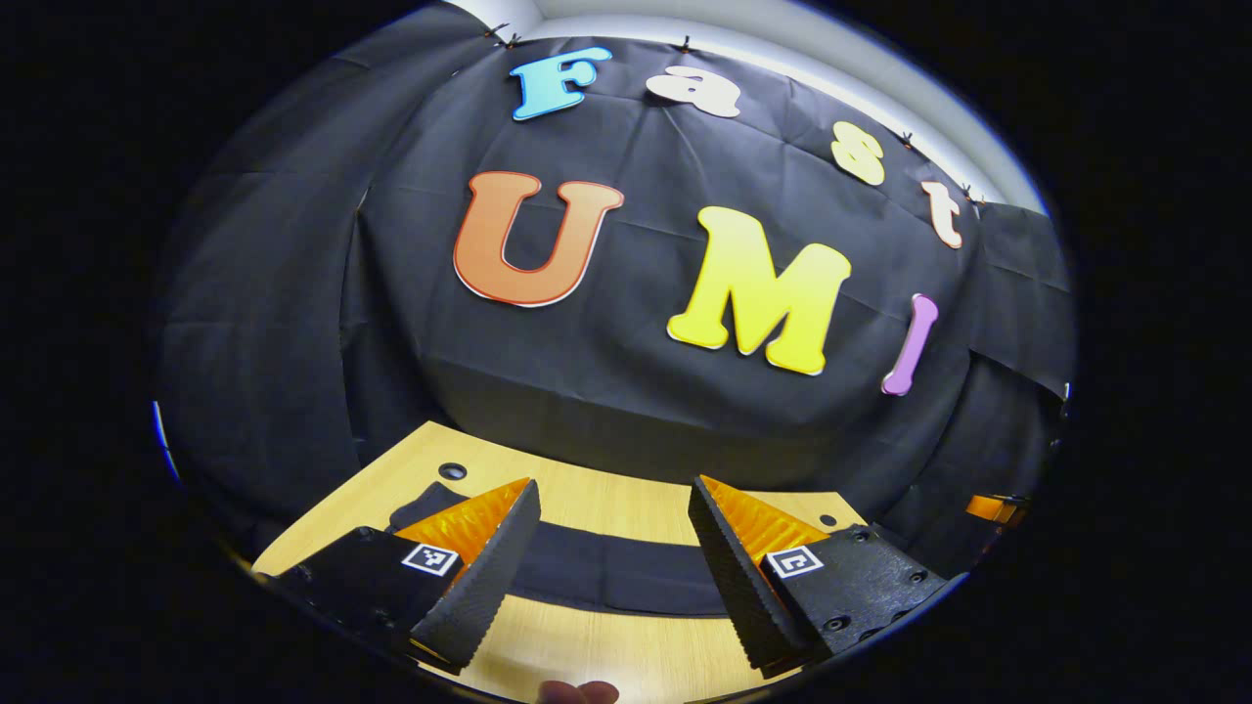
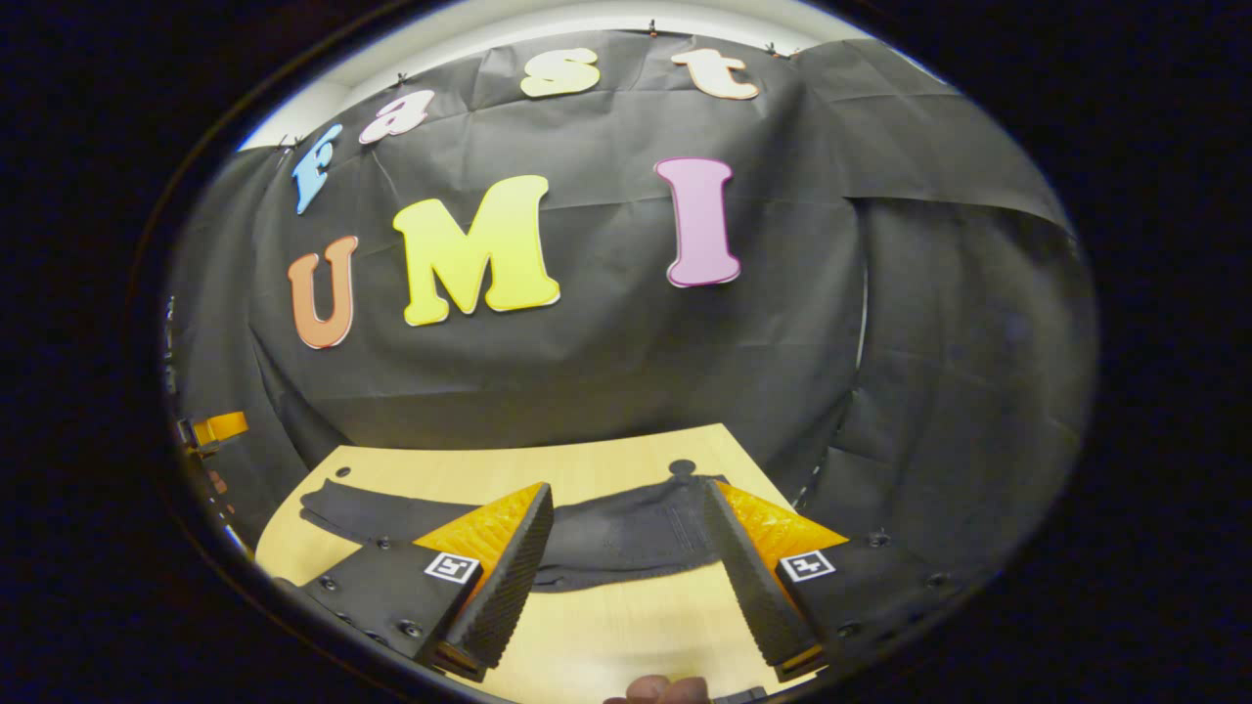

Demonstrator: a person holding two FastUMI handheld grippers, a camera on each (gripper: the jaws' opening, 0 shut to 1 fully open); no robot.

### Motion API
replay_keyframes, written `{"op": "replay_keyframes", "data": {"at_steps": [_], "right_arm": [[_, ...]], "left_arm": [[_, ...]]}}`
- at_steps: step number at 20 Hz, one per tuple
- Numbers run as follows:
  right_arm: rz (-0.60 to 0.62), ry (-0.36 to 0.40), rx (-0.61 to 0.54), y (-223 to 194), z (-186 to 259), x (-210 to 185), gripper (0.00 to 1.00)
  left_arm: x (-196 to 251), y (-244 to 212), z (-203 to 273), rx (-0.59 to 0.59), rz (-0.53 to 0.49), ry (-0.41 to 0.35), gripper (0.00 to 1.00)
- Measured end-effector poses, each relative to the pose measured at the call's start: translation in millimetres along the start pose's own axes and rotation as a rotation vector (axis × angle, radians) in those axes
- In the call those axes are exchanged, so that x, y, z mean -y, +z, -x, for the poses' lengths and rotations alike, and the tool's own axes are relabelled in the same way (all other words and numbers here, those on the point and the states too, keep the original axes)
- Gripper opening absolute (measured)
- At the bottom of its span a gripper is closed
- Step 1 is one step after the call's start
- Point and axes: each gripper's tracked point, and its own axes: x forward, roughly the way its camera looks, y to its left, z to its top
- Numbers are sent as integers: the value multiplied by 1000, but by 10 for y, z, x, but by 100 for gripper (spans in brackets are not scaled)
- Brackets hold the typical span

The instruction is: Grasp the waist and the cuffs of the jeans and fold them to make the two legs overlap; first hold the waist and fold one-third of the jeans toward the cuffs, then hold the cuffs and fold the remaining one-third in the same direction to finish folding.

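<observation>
Closest in the left gripper view is the left gripper [image 1: 611, 557], with its two fingers spread wide and nothing between them. A bit of a hand [image 1: 579, 692] peeks in at the very bottom. Closest in the right gripper view is the right gripper [image 2: 626, 567], also spread wide and holding nothing.

Past the fingers lie the jeans [image 2: 626, 528], dark and laid out long across the wooden tabletop [image 1: 587, 645]. They sit nearer the far edge than the near edge. In the right gripper view the wider end, which looks like the waist, is toward the far right corner, and a thin leg runs off to the left. I cannot tell if the two legs already lie on top of each other.

Farthest back is the black cloth wall [image 2: 606, 372].

What could go wrong: both grippers hang above the cloth, so a grab may catch just one layer. Then the fold would come out crooked or bunched.
</observation>
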Motion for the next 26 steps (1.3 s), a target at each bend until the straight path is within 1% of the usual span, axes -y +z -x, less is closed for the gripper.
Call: {"op": "replay_keyframes", "data": {"at_steps": [3,4,5,6,7,8,9,10,11,12,13,14,17,18,19,20,21,24,26], "right_arm": [[-24,-36,-25,-167,84,182,98],[-42,-47,-39,-230,61,256,95],[-67,-59,-59,-301,16,340,93],[-95,-68,-81,-398,-62,417,97],[-123,-75,-102,-496,-163,494,95],[-146,-82,-124,-609,-293,592,93],[-171,-88,-146,-734,-451,715,95],[-197,-102,-161,-808,-608,820,93],[-218,-120,-176,-895,-812,960,95],[-233,-146,-192,-1010,-1016,1133,93],[-252,-164,-203,-1094,-1216,1267,99],[-268,-178,-222,-1170,-1385,1377,93],[-307,-199,-276,-1428,-1838,1608,93],[-313,-203,-294,-1510,-1965,1638,96],[-319,-205,-310,-1582,-2073,1678,93],[-325,-208,-324,-1655,-2186,1687,96],[-328,-209,-337,-1708,-2277,1678,96],[-319,-226,-364,-1833,-2446,1675,96],[-302,-232,-368,-1878,-2510,1672,96]], "left_arm": [[178,-112,79,-11,9,-10,100],[244,-113,77,-12,11,-16,98],[321,-109,63,-16,3,-23,99],[374,-113,57,-20,-11,-26,99],[427,-100,52,-20,-26,-32,99],[472,-100,51,-20,-37,-33,99],[519,-93,39,-22,-43,-33,99],[576,-100,31,-29,-47,-31,99],[615,-118,12,-36,-52,-23,99],[655,-149,7,-48,-57,-19,99],[704,-156,2,-55,-64,-12,98],[759,-167,-16,-62,-69,-7,98],[922,-317,-180,-105,-77,-5,99],[958,-370,-225,-124,-82,4,99],[1023,-399,-269,-133,-80,3,98],[1085,-422,-304,-141,-80,0,99],[1137,-457,-335,-149,-85,-3,99],[1222,-529,-415,-174,-103,-9,99],[1236,-547,-468,-183,-97,-7,99]]}}
